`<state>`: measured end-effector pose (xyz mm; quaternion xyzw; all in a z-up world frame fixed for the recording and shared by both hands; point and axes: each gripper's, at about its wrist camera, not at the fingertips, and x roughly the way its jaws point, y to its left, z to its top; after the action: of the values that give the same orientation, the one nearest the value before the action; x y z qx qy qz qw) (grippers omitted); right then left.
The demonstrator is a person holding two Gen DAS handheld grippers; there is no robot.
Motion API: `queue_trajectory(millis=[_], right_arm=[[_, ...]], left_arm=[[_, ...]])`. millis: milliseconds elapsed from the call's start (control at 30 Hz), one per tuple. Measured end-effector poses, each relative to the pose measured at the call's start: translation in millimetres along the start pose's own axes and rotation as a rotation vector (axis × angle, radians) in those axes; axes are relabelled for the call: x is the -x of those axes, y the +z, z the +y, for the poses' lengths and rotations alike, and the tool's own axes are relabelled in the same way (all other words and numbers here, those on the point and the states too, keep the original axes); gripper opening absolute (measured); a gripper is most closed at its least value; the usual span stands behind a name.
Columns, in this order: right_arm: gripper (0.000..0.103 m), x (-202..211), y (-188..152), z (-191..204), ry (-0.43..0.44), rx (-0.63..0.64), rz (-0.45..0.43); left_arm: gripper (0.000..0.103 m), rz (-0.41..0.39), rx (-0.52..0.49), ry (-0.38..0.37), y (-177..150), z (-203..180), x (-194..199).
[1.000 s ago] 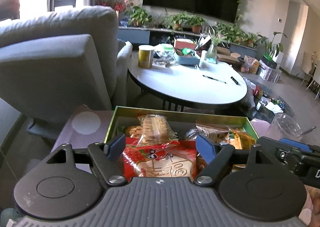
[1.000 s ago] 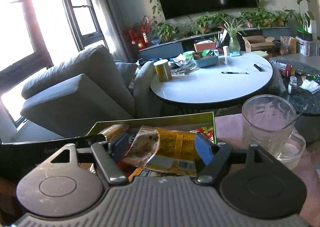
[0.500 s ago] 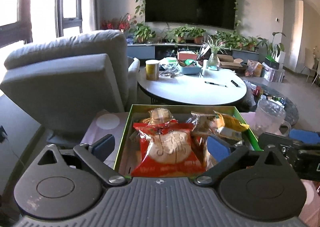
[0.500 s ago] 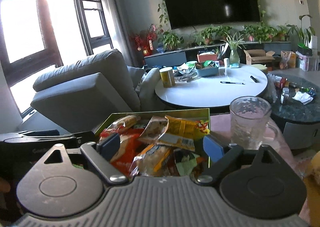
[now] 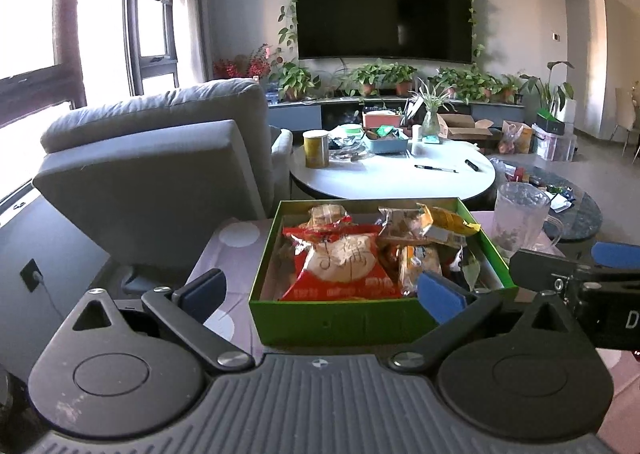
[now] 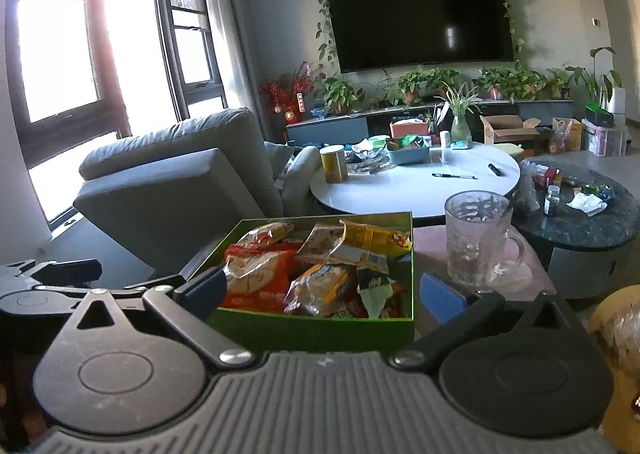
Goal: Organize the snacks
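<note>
As jaws gape, snack box (image 5: 332, 324) ahead, untouched

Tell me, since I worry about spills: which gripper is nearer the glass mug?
Right. The right gripper hangs with its right-hand finger just short of the glass mug; the left gripper faces the green snack box, farther over.

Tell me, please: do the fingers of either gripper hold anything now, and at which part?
Nothing is held. The left gripper and right gripper are both open before the green box.

one open green cardboard box (image 5: 332, 324), one clear glass mug (image 6: 478, 240), one yellow canister (image 5: 316, 149), two black pens (image 5: 436, 168).
</note>
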<state>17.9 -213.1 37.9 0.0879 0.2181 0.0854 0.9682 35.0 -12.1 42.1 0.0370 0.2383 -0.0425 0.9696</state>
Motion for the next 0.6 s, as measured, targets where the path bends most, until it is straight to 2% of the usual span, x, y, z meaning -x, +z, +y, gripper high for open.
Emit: queue_trajectory(millis=[600], right_arm=[[0.080,7,-20,9,-0.003,0.004,0.017]], left_arm=[[0.103,0.041,0.017,0.021,-24,2,7]])
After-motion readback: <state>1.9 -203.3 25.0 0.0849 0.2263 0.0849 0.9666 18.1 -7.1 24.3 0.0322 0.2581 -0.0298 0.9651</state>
